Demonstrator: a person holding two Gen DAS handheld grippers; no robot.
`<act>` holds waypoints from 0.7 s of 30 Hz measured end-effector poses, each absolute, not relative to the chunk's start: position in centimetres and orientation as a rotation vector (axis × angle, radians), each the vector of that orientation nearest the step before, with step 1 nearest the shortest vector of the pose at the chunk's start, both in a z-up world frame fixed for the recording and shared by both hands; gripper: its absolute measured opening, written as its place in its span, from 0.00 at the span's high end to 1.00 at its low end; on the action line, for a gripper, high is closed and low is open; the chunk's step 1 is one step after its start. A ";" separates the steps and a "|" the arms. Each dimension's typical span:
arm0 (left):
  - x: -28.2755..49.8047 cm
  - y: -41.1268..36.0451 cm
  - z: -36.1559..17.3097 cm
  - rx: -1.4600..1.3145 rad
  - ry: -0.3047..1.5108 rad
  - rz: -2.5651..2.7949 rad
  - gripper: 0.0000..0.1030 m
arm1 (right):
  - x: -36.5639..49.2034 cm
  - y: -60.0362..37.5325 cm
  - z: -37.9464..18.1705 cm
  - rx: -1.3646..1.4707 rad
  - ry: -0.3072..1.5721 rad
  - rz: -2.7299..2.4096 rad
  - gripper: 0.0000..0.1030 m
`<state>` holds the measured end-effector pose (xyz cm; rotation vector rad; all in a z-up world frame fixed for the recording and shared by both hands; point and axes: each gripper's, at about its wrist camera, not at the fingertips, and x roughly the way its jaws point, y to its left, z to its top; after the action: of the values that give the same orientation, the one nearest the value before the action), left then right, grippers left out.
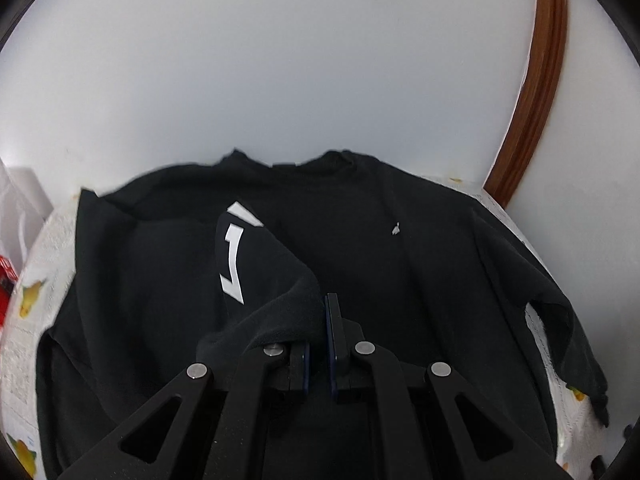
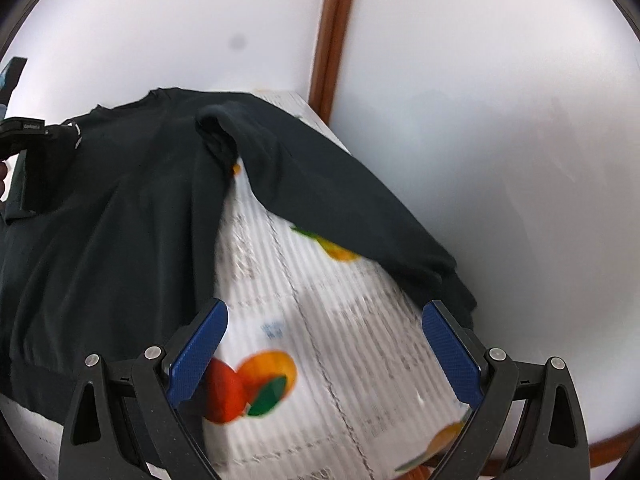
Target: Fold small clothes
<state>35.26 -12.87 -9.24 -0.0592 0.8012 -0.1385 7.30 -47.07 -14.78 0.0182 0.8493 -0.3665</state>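
Two grippers work over our black shirt [image 1: 360,248], spread on the fruit-print cloth [image 2: 320,320]. Left gripper [image 1: 320,320] pinches a sleeve cuff [image 1: 276,312], pulled across the chest. Right gripper [image 2: 324,344] hangs wide apart above bare cloth beside the other sleeve [image 2: 340,208], near the table edge.

tablecloth [image 2: 320,320] print blurred, sweatshirt [image 1: 400,280] hem cut off
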 end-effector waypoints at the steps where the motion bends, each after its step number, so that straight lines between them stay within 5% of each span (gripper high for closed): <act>1: 35.1 -12.7 -9.1 -0.070 0.806 -0.144 0.93 | 7.3 -47.3 -15.0 0.024 0.857 -0.371 0.06; 3: 34.8 -12.1 -8.5 -0.088 0.820 -0.171 0.90 | 7.0 -47.3 -15.3 0.028 0.868 -0.376 0.06; 5: 33.8 -11.5 -7.5 -0.107 0.816 -0.209 0.73 | 7.0 -47.0 -15.2 0.024 0.866 -0.374 0.06; 7: 32.2 -10.6 -6.3 -0.114 0.795 -0.222 0.40 | 6.9 -46.2 -14.4 0.017 0.848 -0.357 0.06; 13: 26.8 -5.8 -3.5 -0.079 0.734 -0.190 0.33 | 7.1 -42.3 -11.7 -0.010 0.781 -0.276 0.07; 17: 24.4 -0.7 -3.9 -0.067 0.752 -0.069 0.31 | 8.2 -38.6 -10.3 -0.027 0.750 -0.181 0.34; 21: 21.8 4.6 -6.6 -0.070 0.802 0.046 0.31 | 11.0 -33.4 -9.5 -0.093 0.733 -0.078 0.37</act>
<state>21.83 4.62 -6.61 -0.0701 0.8019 0.0462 11.02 -33.42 -9.54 -0.0929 0.7330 -0.0780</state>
